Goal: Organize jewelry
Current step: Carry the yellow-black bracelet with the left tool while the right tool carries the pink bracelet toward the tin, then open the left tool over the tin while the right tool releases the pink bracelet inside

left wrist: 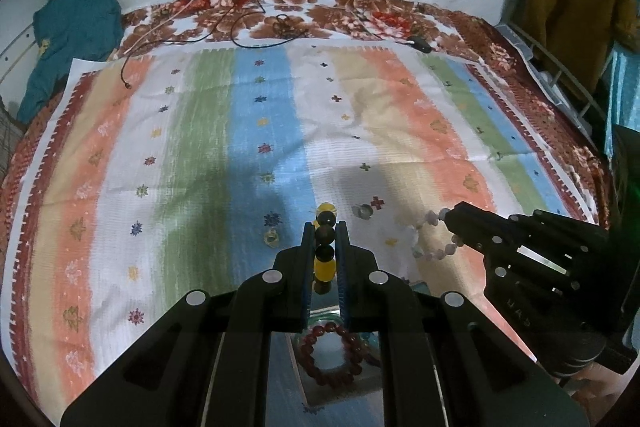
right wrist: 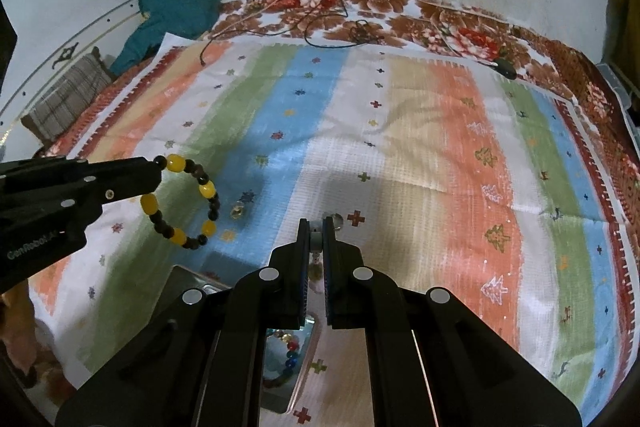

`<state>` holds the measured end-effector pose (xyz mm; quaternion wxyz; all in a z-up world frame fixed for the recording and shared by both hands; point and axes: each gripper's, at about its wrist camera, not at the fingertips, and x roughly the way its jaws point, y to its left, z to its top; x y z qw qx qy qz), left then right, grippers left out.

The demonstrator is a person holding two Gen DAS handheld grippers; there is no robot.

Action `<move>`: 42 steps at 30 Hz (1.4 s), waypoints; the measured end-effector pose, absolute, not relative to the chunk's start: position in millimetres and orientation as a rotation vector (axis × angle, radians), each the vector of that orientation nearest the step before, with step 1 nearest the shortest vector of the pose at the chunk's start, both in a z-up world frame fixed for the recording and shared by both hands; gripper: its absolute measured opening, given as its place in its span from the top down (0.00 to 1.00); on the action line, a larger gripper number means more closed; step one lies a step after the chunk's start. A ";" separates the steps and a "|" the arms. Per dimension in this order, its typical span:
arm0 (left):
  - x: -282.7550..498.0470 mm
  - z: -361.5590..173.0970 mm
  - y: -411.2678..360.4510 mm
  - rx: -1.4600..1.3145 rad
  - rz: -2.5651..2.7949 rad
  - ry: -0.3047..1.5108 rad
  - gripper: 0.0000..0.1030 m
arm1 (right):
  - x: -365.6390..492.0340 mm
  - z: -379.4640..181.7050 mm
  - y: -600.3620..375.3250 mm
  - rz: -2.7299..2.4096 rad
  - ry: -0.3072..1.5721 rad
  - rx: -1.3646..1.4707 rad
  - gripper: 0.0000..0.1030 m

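Left fingers (left wrist: 325,239) clamp the yellow-and-dark bracelet (right wrist: 182,203) — right fingers (right wrist: 316,239) clamp the pale bracelet (left wrist: 430,239).

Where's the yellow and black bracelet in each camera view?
Left wrist: yellow and black bracelet low centre, pinched edge-on in the left gripper.
Right wrist: the bracelet at left, hanging as a full loop from the left gripper, over the striped cloth.
Shared landmark: the small ring on the blue stripe, beside the bracelet in both.
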<state>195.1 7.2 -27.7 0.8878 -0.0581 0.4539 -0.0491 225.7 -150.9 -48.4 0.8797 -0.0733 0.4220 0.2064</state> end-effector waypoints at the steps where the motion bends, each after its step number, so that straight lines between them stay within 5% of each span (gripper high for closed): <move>1: 193.1 -26.5 6.2 -0.119 -0.105 0.940 0.91 | 222.7 -46.4 -151.0 0.437 0.876 -0.152 0.93; 42: 126.0 -12.1 -11.4 -0.126 -0.145 0.920 0.90 | 154.5 -42.0 -154.5 0.532 0.897 -0.143 0.93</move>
